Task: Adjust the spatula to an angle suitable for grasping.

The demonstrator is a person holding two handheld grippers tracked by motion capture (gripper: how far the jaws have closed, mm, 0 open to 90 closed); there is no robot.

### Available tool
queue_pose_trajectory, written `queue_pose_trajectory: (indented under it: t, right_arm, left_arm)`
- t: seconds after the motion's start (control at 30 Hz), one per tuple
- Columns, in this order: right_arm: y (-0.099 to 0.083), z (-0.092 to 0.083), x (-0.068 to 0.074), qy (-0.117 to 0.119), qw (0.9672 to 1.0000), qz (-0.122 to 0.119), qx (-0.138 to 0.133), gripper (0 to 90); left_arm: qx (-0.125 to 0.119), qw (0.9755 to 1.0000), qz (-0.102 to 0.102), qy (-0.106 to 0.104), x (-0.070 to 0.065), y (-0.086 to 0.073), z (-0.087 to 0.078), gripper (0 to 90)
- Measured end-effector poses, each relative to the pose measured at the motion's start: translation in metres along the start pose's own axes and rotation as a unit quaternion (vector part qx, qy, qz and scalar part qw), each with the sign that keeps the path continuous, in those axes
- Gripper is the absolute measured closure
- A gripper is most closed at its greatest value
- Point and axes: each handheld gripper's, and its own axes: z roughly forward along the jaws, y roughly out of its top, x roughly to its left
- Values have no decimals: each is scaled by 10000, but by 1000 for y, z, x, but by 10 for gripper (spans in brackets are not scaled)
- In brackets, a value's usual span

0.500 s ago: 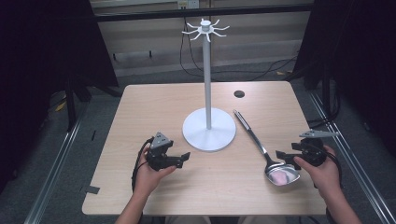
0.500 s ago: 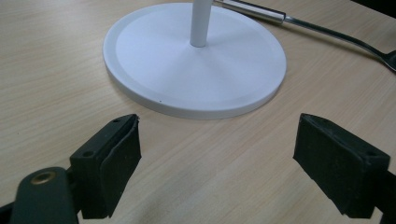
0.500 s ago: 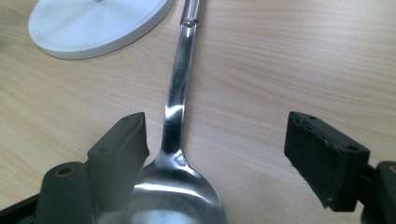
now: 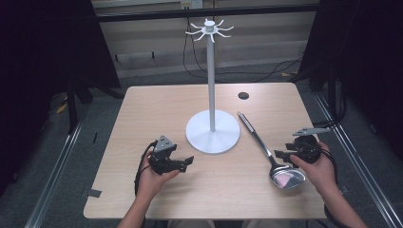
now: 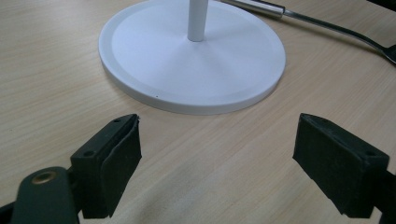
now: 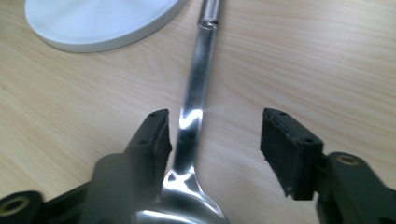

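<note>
A steel ladle (image 4: pixel 256 137) lies on the wooden table to the right of a white stand (image 4: pixel 212 132), bowl (image 4: pixel 286 176) toward me. The stand has a round base, a tall pole and hooks at its top (image 4: pixel 209 29). My right gripper (image 4: pixel 280 154) sits low over the ladle's neck. In the right gripper view the ladle's handle (image 6: pixel 196 102) runs between the open jaws of my right gripper (image 6: pixel 217 126), close beside the left pad, far from the right one. My left gripper (image 4: pixel 187 162) rests left of the base, open with nothing between its jaws (image 5: pixel 217 163), facing the stand's base (image 5: pixel 191 60).
A small dark hole (image 4: pixel 243 95) marks the tabletop behind the ladle. The table's right edge (image 4: pixel 313 142) lies close to my right hand. Cables run across the floor behind the table. Metal rails flank both sides.
My right gripper has shifted a little to the left, onto the ladle's neck. The left gripper, the ladle and the stand stay where they were.
</note>
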Motion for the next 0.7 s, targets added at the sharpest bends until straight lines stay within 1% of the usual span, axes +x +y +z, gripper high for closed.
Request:
queue_pose_trajectory:
  t: [0.03, 0.07, 0.1, 0.17, 0.2, 0.23, 0.33, 0.37, 0.4, 0.43, 0.47, 0.57, 0.67, 0.7]
  right_arm:
    - [3, 3, 3, 56, 10000, -53, -3, 462]
    - [5, 5, 5, 54, 10000, -79, 15, 489]
    - [7, 7, 7, 67, 9999, -115, 65, 559]
    - [10, 11, 11, 92, 9997, -178, 135, 648]
    - [12, 14, 13, 97, 9996, -215, 178, 709]
    - [14, 16, 14, 121, 9994, -223, 236, 756]
    - [20, 26, 21, 292, 9983, -300, 401, 851]
    - [22, 30, 23, 329, 9976, -387, 471, 874]
    - [22, 33, 24, 376, 9973, -397, 500, 888]
    - [24, 38, 26, 366, 9966, -473, 561, 897]
    - [25, 41, 28, 365, 9962, -496, 623, 900]
    - [27, 53, 31, 429, 9955, -516, 671, 900]
    - [30, 62, 35, 381, 9950, -516, 769, 900]
    - [31, 65, 36, 362, 9948, -558, 770, 900]
  left_arm:
    - [10, 10000, 27, -7, 0, 0, 0, 149]
    - [10, 10000, 27, -7, 0, 0, 0, 149]
    - [18, 10000, 17, -4, -1, 0, 0, 149]
    - [15, 10000, 15, -5, 0, -1, 0, 149]
    - [22, 10000, 35, 9, 0, -1, 0, 149]
    - [26, 10000, 15, 17, 0, -1, 0, 149]
    - [14, 10000, 6, 20, 2, -1, 0, 149]
    - [12, 10000, 10, 22, 2, -1, 0, 150]
    - [27, 10000, 36, 37, 2, -1, -1, 151]
    - [20, 10000, 29, 42, 2, -1, -1, 151]
    - [22, 10000, 33, 48, 2, -1, -1, 151]
    - [33, 10000, 52, 59, 2, -1, 0, 152]
    - [50, 9999, 88, 39, 3, -2, 0, 152]
    - [47, 10000, 49, 39, 3, -2, 0, 152]
